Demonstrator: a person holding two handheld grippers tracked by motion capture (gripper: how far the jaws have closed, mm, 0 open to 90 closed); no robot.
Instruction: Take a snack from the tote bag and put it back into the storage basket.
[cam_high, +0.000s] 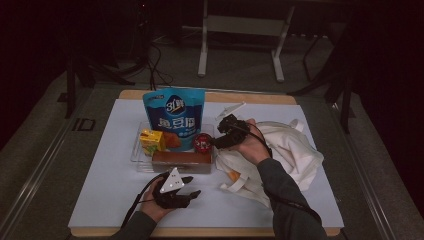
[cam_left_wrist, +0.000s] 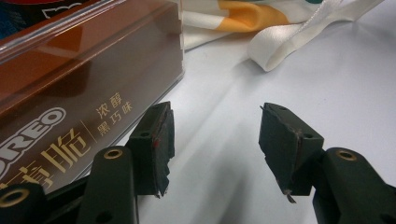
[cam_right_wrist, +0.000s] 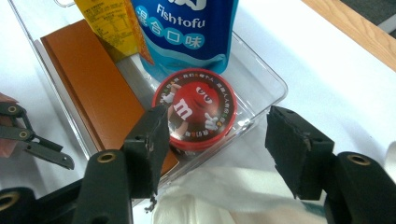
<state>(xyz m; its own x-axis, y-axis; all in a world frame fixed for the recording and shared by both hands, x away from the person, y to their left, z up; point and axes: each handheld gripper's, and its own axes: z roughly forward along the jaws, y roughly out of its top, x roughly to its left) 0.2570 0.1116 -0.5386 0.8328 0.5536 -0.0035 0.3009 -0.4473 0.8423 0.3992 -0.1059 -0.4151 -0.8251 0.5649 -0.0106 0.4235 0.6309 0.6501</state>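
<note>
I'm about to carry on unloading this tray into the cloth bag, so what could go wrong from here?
The right gripper hangs open over the round red candy tin; its jaws may catch the clear tray's rim or pinch the white cloth bag below.

The tall blue snack pouch leans behind the tin and could topple if bumped.

The left gripper, open beside the brown biscuit box, could nudge it.

The tray (cam_right_wrist: 261, 70) is clear, glossy plastic. In it, the round red tin (cam_right_wrist: 196, 109) has a shiny printed lid, the blue pouch (cam_high: 174, 117) is smooth glossy film, the yellow carton (cam_high: 152, 141) is printed card, and the brown box (cam_left_wrist: 79, 79) gleams under clear wrap. To the right, the cream bag (cam_high: 287, 150) is soft matt cloth. The bench (cam_high: 90, 195) wears matt white paper over a wooden edge.
</note>
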